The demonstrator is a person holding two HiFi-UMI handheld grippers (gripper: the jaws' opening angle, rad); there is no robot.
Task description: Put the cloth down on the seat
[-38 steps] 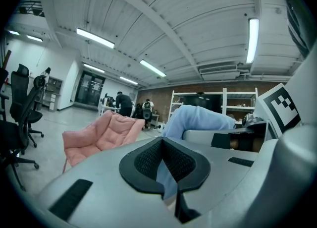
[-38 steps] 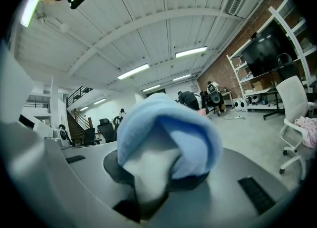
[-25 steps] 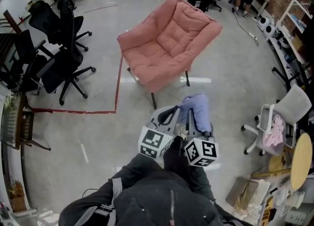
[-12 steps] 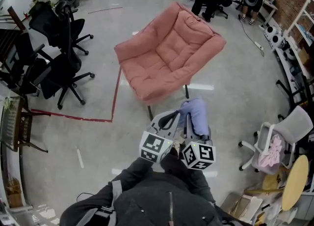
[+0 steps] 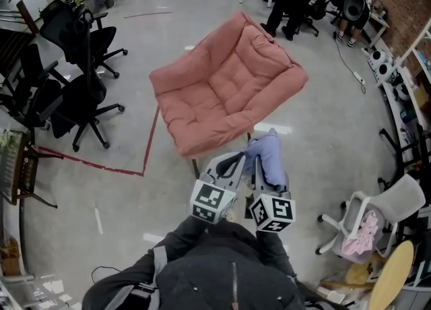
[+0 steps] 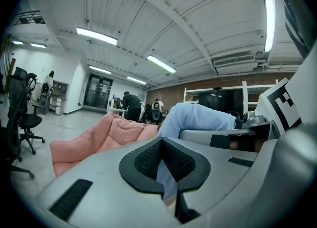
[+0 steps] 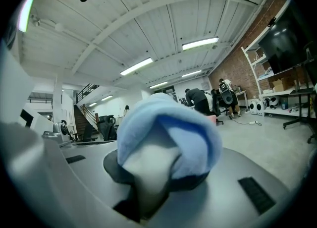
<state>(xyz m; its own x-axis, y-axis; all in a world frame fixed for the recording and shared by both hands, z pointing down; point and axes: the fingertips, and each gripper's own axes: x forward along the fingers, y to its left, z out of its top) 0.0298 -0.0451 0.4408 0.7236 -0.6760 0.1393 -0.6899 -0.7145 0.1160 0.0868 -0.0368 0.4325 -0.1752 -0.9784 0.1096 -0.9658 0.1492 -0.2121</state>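
Head view looks down on a grey concrete floor [image 5: 135,214] marked with a red tape line [image 5: 94,162], black office chairs [image 5: 74,93] at the left and a brick wall [image 5: 411,5] at the right. The pink padded seat [image 5: 222,96] stands just ahead of both grippers, and the light blue cloth [image 5: 267,160] hangs between them, short of the cushion and not touching it. Only the left gripper view shows the left gripper [image 6: 162,165] with its pads pinched on a thin fold of cloth, under a ceiling of strip lights [image 6: 96,36]. The right gripper view alone shows the right gripper [image 7: 148,182] clamped on a thick bunch of cloth, and a staircase [image 7: 81,113] behind.
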